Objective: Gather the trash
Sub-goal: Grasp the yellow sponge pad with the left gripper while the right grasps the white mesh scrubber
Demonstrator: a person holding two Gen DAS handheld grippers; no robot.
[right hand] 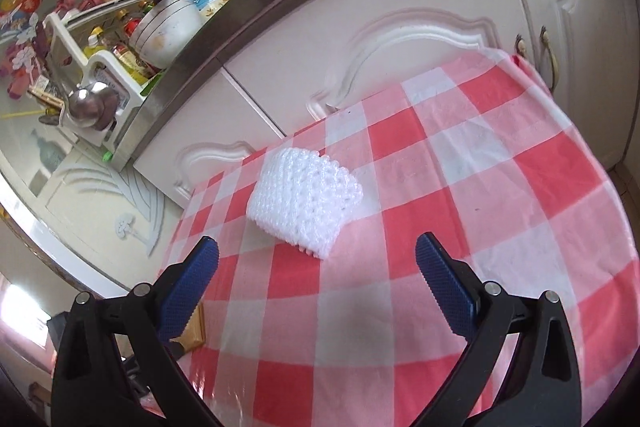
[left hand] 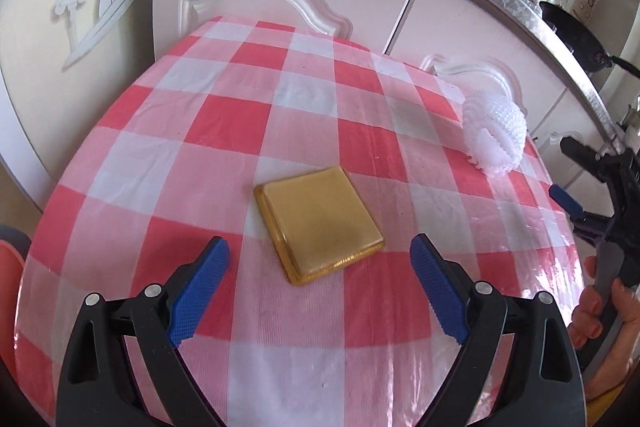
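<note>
White foam net [right hand: 305, 202] lies crumpled; amber square [left hand: 320, 223] flat; both jaws wide

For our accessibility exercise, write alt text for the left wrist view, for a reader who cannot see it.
The open left gripper hovers just short of a flat amber square tile on a red-and-white checked tablecloth. A white foam net sleeve lies farther off to the right, and the right gripper, held in a hand, shows at the right edge.
</note>
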